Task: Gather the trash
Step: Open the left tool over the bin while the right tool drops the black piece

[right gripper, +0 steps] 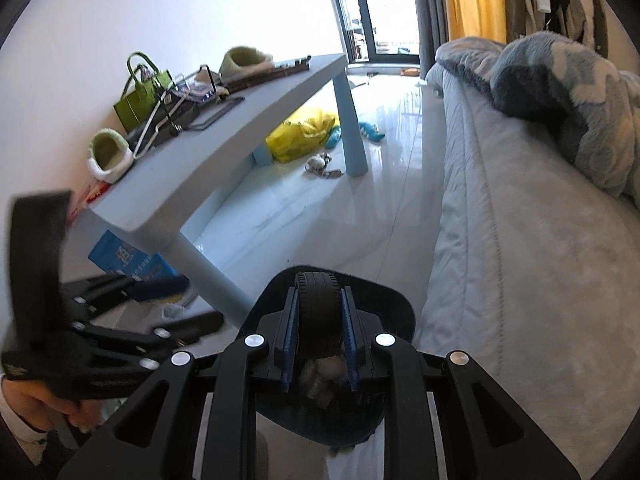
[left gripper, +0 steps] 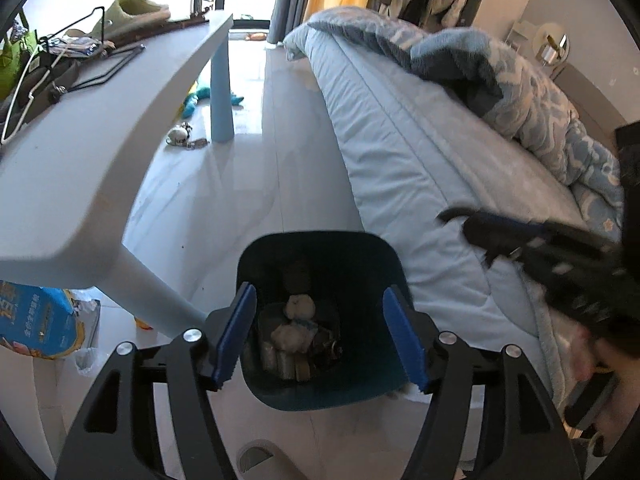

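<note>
A dark blue trash bin [left gripper: 376, 376] stands on the floor between the table and the bed, with crumpled paper and several small items [left gripper: 294, 336] inside. My left gripper [left gripper: 320, 336] is open and empty, right above the bin's mouth. My right gripper [right gripper: 319, 338] is shut on a small black toy tyre [right gripper: 319, 312] and holds it over the bin [right gripper: 396, 312]. The right gripper also shows blurred at the right in the left wrist view [left gripper: 560, 264], and the left one at the left in the right wrist view [right gripper: 132, 320].
A pale blue table [right gripper: 208, 168] stands to the left with a green bag [right gripper: 140, 100], slippers [right gripper: 108, 156] and hangers. A yellow bag [right gripper: 300, 132] and toys [right gripper: 320, 166] lie under it. The bed [right gripper: 520, 260] with a blanket fills the right. A blue package [left gripper: 36, 320] lies left.
</note>
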Demonstrator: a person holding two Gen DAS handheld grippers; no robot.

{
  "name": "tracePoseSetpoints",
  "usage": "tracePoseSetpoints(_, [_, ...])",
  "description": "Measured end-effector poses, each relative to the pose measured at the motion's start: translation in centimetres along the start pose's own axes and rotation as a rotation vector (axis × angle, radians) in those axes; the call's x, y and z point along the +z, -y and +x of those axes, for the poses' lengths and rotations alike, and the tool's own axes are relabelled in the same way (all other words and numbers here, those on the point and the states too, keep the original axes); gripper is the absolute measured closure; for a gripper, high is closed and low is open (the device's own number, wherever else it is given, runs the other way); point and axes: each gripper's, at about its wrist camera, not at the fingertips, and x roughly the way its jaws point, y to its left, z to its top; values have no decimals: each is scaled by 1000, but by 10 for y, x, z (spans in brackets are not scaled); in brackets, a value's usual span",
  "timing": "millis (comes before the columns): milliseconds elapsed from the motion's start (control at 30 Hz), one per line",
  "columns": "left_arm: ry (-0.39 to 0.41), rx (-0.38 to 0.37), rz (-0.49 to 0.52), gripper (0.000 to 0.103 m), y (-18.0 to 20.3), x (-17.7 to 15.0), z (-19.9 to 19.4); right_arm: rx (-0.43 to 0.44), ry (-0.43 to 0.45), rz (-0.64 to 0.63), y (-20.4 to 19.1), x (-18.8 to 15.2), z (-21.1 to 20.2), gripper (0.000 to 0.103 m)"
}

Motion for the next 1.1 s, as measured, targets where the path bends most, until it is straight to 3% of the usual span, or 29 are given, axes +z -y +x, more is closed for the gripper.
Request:
tracePoseSetpoints(200, [46, 0, -2, 39, -4, 7, -14, 2, -80, -7, -7, -12, 30, 82])
tracePoseSetpoints(367, [75, -19, -22, 52, -9, 12, -26, -11, -129, -34, -17, -20, 52, 82])
tracePoseSetpoints(633, [123, -29, -2, 54, -3, 19, -48, -54, -231, -84, -26, -40, 83, 82])
tracePoseSetpoints(667, [131, -34, -1, 54, -2, 19, -52, -63, -239, -93, -27, -43, 85, 80])
tracePoseSetpoints(700, [139, -37, 5, 54, 0, 18, -57, -70, -243, -102, -28, -44, 85, 72])
tracePoseSetpoints(767, [144, -15, 27, 54, 5, 14, -62, -79, -238, -118, -31, -45, 83, 61])
tracePoseSetpoints(900, [159, 3, 52, 54, 13, 7, -77, -97, -212, -141, -34, -44, 72, 59])
tracePoseSetpoints(1033, [186, -2, 28, 47, 12, -4, -96, -104, -149, -123, -34, -39, 47, 59])
tracePoseSetpoints(1100, [211, 3, 25, 41, 15, -9, -108, -112, -108, -104, -32, -36, 30, 49])
